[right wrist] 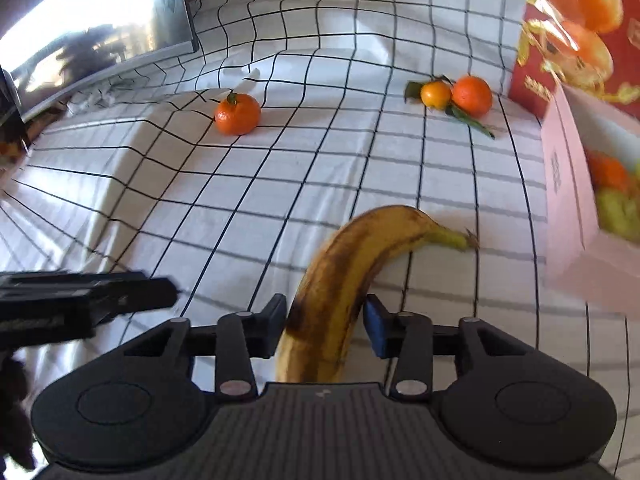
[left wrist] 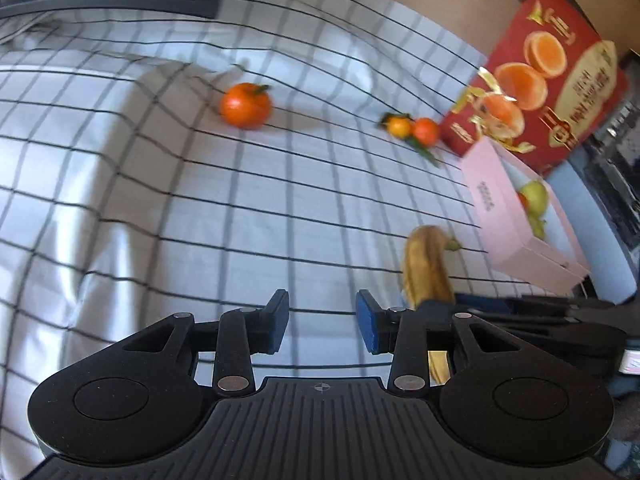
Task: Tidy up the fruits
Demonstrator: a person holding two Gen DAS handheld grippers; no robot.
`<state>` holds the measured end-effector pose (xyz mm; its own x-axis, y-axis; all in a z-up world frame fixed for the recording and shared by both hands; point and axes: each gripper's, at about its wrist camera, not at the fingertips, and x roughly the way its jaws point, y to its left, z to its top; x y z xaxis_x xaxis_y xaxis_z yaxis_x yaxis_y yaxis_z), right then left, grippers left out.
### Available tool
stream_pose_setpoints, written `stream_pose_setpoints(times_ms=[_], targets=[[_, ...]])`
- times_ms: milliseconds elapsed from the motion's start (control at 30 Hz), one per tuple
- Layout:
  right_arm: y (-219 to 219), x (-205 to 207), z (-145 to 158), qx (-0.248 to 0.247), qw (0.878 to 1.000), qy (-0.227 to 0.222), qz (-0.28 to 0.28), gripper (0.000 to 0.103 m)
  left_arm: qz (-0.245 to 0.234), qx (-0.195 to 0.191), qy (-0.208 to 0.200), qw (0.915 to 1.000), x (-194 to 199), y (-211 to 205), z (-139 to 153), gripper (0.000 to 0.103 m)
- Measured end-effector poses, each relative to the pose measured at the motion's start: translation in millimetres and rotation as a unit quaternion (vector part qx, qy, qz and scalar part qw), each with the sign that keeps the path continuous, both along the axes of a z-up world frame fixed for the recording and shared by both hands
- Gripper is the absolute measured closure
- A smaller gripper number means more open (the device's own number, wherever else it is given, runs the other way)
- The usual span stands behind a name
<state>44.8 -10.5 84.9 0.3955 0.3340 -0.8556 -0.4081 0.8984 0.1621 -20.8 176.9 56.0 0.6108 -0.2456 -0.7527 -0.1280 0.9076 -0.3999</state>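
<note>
Left wrist view: we see our left gripper [left wrist: 322, 322] with fingers apart and bare over the checked cloth [left wrist: 160, 184]. One tangerine [left wrist: 245, 105] sits alone, a leafy pair of tangerines [left wrist: 412, 129] lies near the red orange carton [left wrist: 540, 76], and the pink box [left wrist: 516, 216] holds green fruit. The banana [left wrist: 426, 266] is partly hidden behind our right-hand tool.

Right wrist view: we see what the other hides, the banana [right wrist: 344, 280] lying between the right gripper [right wrist: 325, 330] fingers, which are apart; contact is unclear. A monitor [right wrist: 96, 24] stands at far left.
</note>
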Motion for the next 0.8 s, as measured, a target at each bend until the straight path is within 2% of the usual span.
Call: stream_pose_setpoints(times_ms=[33, 67, 100, 200, 333, 433, 500, 600, 700, 800], targets=[[-11, -5, 5, 0.017, 1.0, 0.004, -0.008, 0.071, -0.007, -0.001, 0.0, 1.0, 3, -4, 0, 0.062], [-19, -8, 10, 0.034, 0.999, 0.005, -0.012, 0.081, -0.013, -0.001, -0.001, 0.9999, 6, -9, 0, 0.062], [-30, -12, 16, 0.054, 0.998, 0.005, -0.015, 0.087, -0.021, -0.001, -0.002, 0.9998, 9, -14, 0, 0.062], [-59, -23, 32, 0.077, 0.997, -0.002, -0.032, 0.087, -0.044, -0.012, -0.004, 0.9989, 20, -32, -2, 0.062], [-82, -36, 39, 0.053, 0.997, -0.018, -0.054, 0.087, -0.084, -0.018, -0.009, 0.9963, 29, -56, 0, 0.062], [-83, -47, 37, 0.017, 0.998, -0.037, -0.047, 0.076, -0.112, -0.019, -0.011, 0.9935, 33, -73, 1, 0.062], [-77, -56, 34, -0.017, 0.998, -0.056, -0.036, 0.049, -0.115, -0.007, -0.012, 0.9933, 34, -80, 3, 0.059], [-64, -67, 29, -0.059, 0.995, -0.081, -0.009, 0.044, -0.113, -0.001, -0.012, 0.9936, 34, -81, 4, 0.059], [-51, -68, 22, -0.073, 0.994, -0.078, 0.014, 0.036, -0.098, 0.019, -0.011, 0.9949, 31, -74, 4, 0.059], [-36, -69, 15, -0.083, 0.992, -0.083, 0.036, 0.036, -0.08, 0.03, -0.009, 0.9963, 29, -62, 6, 0.059]])
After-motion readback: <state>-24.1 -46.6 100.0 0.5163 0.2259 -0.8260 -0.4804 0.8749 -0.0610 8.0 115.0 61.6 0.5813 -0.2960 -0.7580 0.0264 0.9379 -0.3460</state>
